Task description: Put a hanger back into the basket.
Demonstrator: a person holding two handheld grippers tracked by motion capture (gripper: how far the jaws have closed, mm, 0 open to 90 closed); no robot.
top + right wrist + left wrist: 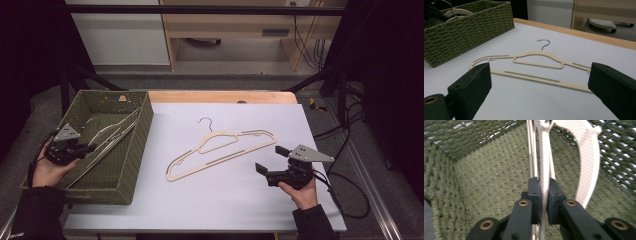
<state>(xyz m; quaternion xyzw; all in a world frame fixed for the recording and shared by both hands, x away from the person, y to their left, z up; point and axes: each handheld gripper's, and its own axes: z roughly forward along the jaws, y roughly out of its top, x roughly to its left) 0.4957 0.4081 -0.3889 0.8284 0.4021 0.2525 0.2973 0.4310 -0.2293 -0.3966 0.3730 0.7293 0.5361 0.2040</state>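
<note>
The left gripper (543, 195) is clamped on a hanger (544, 157) inside a green basket (142, 145). The right gripper (271, 160) rests wide open, holding nothing, near a second hanger (220, 150) on the table (225, 200).

a basket (142, 150) sits at the table's (225, 205) left edge with hangers (112, 136) lying in it; another hanger (220, 150) lies flat on the table, right of the basket
</note>
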